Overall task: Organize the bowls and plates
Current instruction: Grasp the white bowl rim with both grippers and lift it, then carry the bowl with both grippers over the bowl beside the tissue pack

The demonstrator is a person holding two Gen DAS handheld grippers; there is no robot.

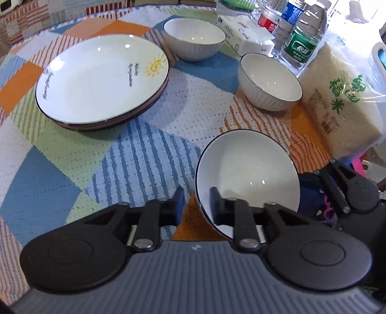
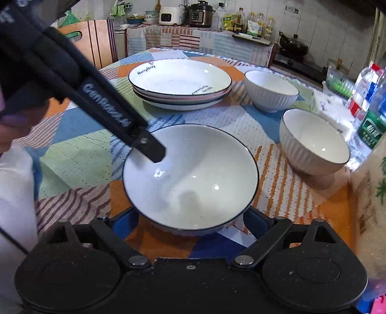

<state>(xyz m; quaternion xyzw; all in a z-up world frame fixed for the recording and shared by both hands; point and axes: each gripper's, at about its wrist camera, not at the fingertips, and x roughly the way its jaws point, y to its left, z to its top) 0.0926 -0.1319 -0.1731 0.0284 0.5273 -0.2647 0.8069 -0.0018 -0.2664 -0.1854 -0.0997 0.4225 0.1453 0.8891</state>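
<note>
A wide white bowl with a dark rim (image 1: 248, 169) (image 2: 193, 174) sits on the patchwork tablecloth (image 1: 120, 157) near the table's front. My left gripper (image 1: 197, 205) is shut on its left rim, and one finger (image 2: 154, 151) reaches inside the bowl. My right gripper (image 2: 190, 222) stands open, with its blue pads on either side of the bowl's near wall and not pressing it. Farther back lies a stack of plates (image 1: 101, 77) (image 2: 179, 79). To its right stand two ribbed white bowls, one (image 1: 194, 38) (image 2: 271, 89) behind the other (image 1: 270, 81) (image 2: 313, 142).
A bag of rice (image 1: 342, 96), water bottles (image 1: 301, 41) and a tissue pack (image 1: 241, 31) crowd the table's right side. A wooden chair (image 2: 94, 41) and a counter with cookers (image 2: 200, 14) stand beyond the table. A person's sleeve shows at the left edge.
</note>
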